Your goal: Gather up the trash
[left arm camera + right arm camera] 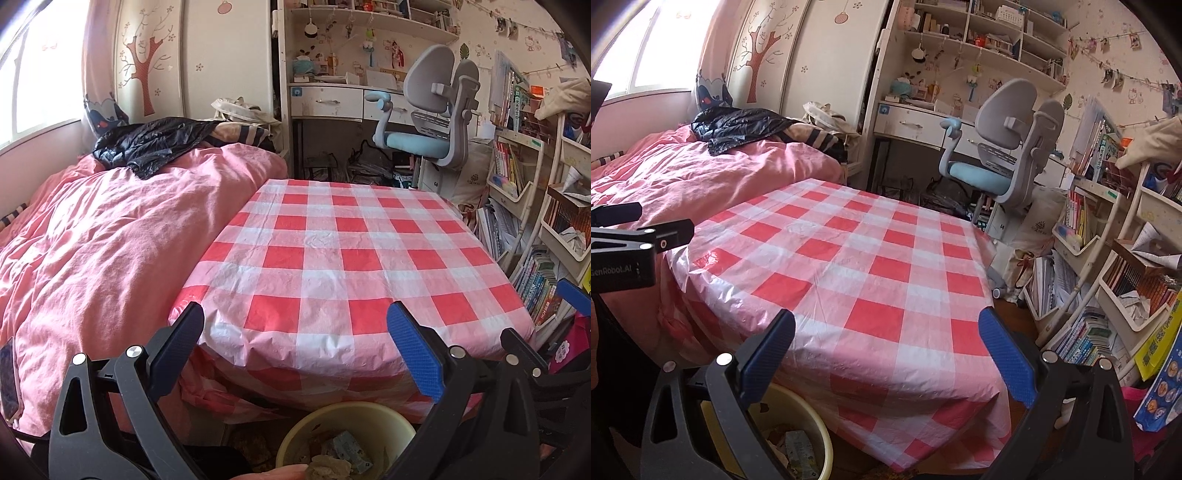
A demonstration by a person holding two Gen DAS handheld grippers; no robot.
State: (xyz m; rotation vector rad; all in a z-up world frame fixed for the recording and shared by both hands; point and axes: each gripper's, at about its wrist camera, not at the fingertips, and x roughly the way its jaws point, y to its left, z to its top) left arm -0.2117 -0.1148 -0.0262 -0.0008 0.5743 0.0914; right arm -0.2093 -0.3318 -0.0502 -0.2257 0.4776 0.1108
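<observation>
A pale yellow bin stands on the floor below the near edge of the table, with crumpled paper and wrappers inside. My left gripper hangs above it, open wide, nothing between its blue-padded fingers. In the right wrist view the same bin shows at lower left with trash in it. My right gripper is open and holds nothing, pointing over the near corner of the table. The table, under a red and white checked cloth, shows no loose items on top.
A bed with a pink duvet lies left of the table, a black jacket on it. Behind stand a desk with shelves and a grey and blue chair. Bookshelves crowd the right side.
</observation>
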